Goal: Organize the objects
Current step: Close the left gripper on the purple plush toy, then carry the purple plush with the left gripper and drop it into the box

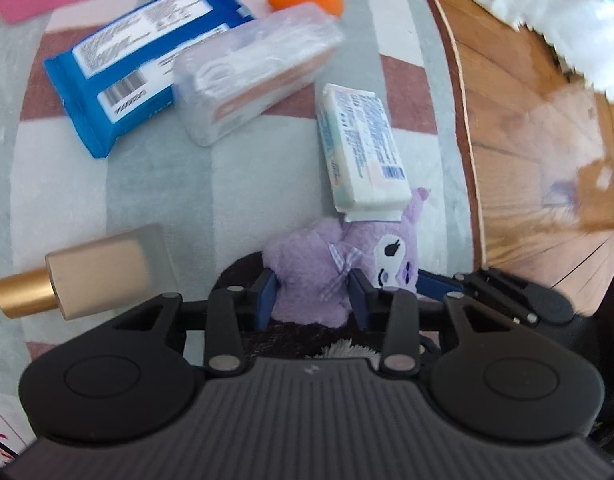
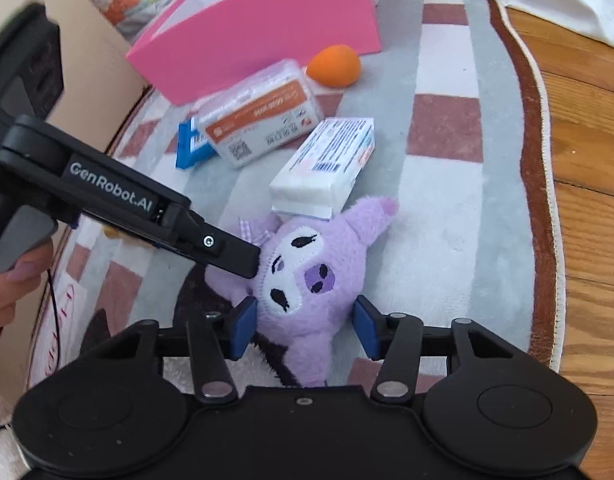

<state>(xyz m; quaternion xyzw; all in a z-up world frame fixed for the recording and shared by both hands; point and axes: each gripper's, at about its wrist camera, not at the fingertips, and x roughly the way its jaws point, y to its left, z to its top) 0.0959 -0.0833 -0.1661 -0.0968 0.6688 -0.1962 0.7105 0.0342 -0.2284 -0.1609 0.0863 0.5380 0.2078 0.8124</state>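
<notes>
Both tongs are clamping the purple plush toy (image 2: 307,280). Left gripper (image 1: 312,294) is pinching its body; right gripper (image 2: 305,326) is squeezing its head.

You have a checked rug (image 2: 447,208) on a wood floor (image 2: 587,160). At its middle lies a purple plush toy (image 2: 307,272); at twelve o'clock from it a white packet (image 2: 327,164) touches its ear. Farther on lie a clear pack (image 2: 263,120) on a blue wipes pack (image 1: 119,76), an orange ball (image 2: 334,65) and a pink box (image 2: 259,32). At nine o'clock lies a gold bottle (image 1: 79,272).
</notes>
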